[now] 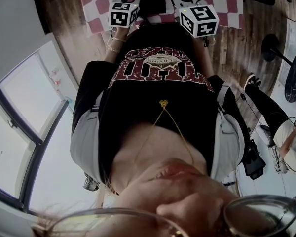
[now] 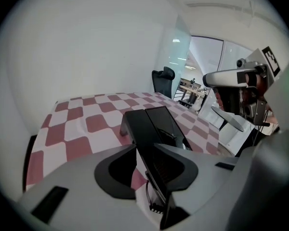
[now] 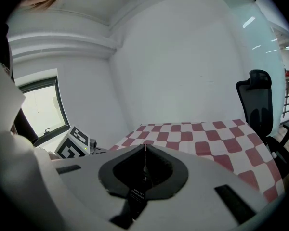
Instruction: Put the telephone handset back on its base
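Print on the tag (image 3: 135, 194) beneath the right gripper (image 3: 144, 147), jaws pressed together empty, is too small to read; left gripper (image 2: 143, 147) gapes loosely around the near end of the black telephone (image 2: 154, 124), handset (image 2: 137, 126) apparently on its base (image 2: 166, 121), by the near edge of the checked tablecloth (image 2: 82, 129); beyond, office chair (image 2: 164, 81), white wall (image 2: 86, 42).

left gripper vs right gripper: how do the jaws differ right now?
The left gripper has its jaws standing apart; the right gripper has its jaws closed together. The black telephone sits between the left gripper's jaws, with a gap at one side; nothing sits between the right gripper's. Shared: both point over the red-and-white checked cloth.
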A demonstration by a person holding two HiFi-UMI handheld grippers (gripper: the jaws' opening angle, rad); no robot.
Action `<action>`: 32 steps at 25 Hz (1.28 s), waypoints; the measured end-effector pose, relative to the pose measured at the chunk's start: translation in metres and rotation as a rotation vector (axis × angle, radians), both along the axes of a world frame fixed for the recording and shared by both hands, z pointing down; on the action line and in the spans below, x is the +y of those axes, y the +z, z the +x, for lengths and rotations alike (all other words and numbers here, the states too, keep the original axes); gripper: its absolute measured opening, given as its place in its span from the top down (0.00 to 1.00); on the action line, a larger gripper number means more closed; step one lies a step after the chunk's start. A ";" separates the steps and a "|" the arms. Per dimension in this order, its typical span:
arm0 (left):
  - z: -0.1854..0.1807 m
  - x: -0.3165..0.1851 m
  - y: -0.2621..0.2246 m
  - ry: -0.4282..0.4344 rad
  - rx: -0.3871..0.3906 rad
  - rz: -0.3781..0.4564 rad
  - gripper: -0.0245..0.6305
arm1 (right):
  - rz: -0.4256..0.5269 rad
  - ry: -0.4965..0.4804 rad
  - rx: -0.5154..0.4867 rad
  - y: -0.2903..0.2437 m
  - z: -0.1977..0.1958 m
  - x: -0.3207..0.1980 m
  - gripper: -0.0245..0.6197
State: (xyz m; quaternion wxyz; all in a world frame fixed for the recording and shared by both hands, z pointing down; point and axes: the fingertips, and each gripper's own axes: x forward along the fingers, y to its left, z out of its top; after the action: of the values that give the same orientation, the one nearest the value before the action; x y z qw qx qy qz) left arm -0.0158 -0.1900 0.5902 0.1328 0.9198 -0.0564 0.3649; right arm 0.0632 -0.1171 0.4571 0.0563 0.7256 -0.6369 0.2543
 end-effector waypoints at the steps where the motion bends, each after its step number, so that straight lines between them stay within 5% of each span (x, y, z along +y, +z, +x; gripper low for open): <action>1: -0.001 0.000 0.000 -0.010 -0.002 0.003 0.79 | -0.001 -0.003 0.000 0.001 -0.001 0.001 0.93; 32: 0.011 0.022 -0.064 0.012 0.186 0.014 0.95 | -0.010 -0.072 0.007 0.003 -0.029 -0.010 0.93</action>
State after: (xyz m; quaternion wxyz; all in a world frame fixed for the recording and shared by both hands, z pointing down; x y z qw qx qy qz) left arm -0.0047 -0.1680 0.5257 0.1290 0.9509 -0.0408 0.2783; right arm 0.0346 -0.1269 0.4602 0.0715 0.7029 -0.6610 0.2527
